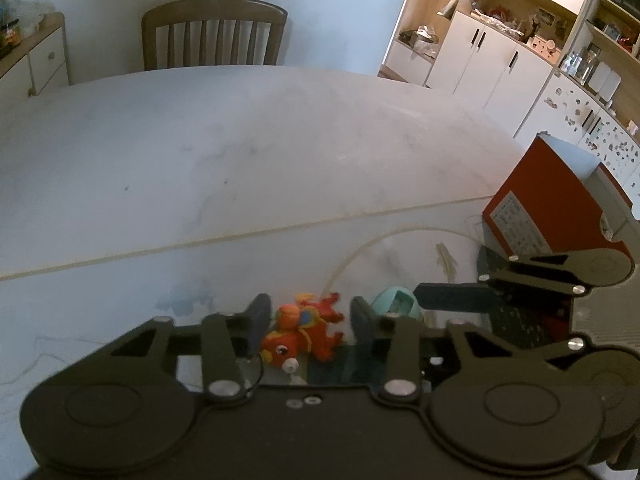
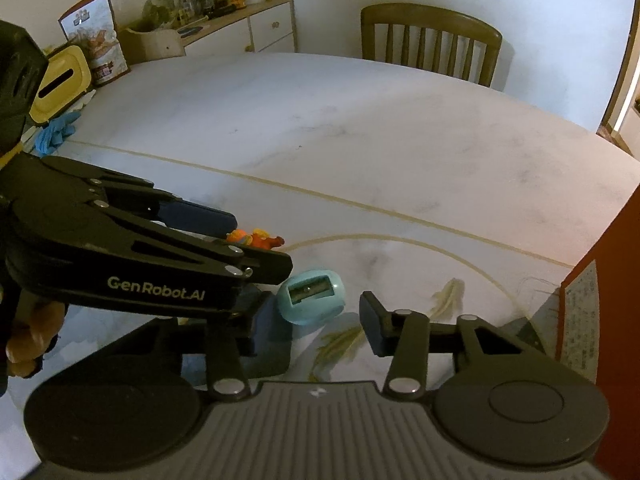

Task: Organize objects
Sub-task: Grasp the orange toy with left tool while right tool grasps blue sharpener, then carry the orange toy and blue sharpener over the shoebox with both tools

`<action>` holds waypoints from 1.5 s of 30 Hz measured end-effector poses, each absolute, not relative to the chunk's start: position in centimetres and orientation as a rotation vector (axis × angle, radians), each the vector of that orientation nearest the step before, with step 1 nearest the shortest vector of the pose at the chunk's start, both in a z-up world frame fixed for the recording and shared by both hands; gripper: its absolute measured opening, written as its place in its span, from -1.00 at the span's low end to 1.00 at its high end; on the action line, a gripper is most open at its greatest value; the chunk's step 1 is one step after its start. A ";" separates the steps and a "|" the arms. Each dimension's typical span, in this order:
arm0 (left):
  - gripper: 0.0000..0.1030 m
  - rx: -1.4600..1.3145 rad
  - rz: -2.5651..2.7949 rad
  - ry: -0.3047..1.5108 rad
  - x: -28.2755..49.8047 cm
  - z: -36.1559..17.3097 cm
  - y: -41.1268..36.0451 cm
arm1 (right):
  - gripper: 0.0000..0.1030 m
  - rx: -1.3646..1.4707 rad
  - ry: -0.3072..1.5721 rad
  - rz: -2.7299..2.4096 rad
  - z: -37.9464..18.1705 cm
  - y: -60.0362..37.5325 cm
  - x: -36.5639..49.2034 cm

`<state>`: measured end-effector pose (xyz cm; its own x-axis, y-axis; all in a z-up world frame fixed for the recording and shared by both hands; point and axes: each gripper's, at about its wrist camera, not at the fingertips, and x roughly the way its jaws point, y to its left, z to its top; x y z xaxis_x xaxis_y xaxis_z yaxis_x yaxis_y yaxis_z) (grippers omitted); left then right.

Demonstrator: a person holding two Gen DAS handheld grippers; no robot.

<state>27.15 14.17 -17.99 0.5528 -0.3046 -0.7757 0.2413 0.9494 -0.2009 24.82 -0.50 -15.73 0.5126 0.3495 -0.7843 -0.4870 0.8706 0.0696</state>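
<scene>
Left claw (image 1: 306,330) part-open around orange toy (image 1: 302,334), right claw (image 2: 320,320) part-open around blue sharpener (image 2: 311,295), neither clamped.

Glossy plastic toy (image 1: 300,336); matt marble-look table (image 1: 240,152); smooth plastic sharpener (image 2: 312,296); wooden chair (image 1: 214,34)

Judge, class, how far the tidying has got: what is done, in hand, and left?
Done: nothing visibly put away. In hand: the left gripper straddles the orange toy and the right gripper the blue sharpener, both on the table; neither is clearly clamped. Left: lifting and placing both.
</scene>
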 end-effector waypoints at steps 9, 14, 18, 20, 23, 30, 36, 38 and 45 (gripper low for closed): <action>-0.30 -0.095 -0.314 0.924 27.1 -18.1 14.3 | -0.25 -0.169 0.896 0.501 -15.8 -0.3 24.7; -0.31 -0.124 -0.302 0.923 26.8 -18.1 14.6 | -0.26 -0.164 0.898 0.479 -15.5 -0.4 24.2; -0.31 -0.154 -0.301 0.922 26.1 -17.5 14.8 | -0.26 -0.138 0.899 0.465 -14.7 -1.1 23.5; -0.31 -0.166 -0.302 0.919 25.7 -17.1 14.9 | -0.26 -0.129 0.894 0.463 -14.1 -1.4 23.1; -0.31 -0.189 -0.300 0.918 25.0 -16.6 15.1 | -0.26 -0.124 0.881 0.462 -13.2 -1.8 22.1; -0.31 -0.194 -0.295 0.901 23.2 -14.2 14.4 | -0.26 -0.122 0.847 0.456 -11.0 -2.7 19.5; -0.31 -0.200 -0.317 0.882 21.2 -11.9 12.9 | -0.26 -0.113 0.830 0.445 -9.3 -4.0 17.2; -0.31 -0.202 -0.327 0.878 20.5 -10.9 12.4 | -0.26 -0.106 0.820 0.443 -8.4 -4.7 16.5; -0.31 -0.146 -0.348 0.871 18.5 -7.5 9.2 | -0.26 -0.115 0.771 0.470 -5.1 -7.6 14.0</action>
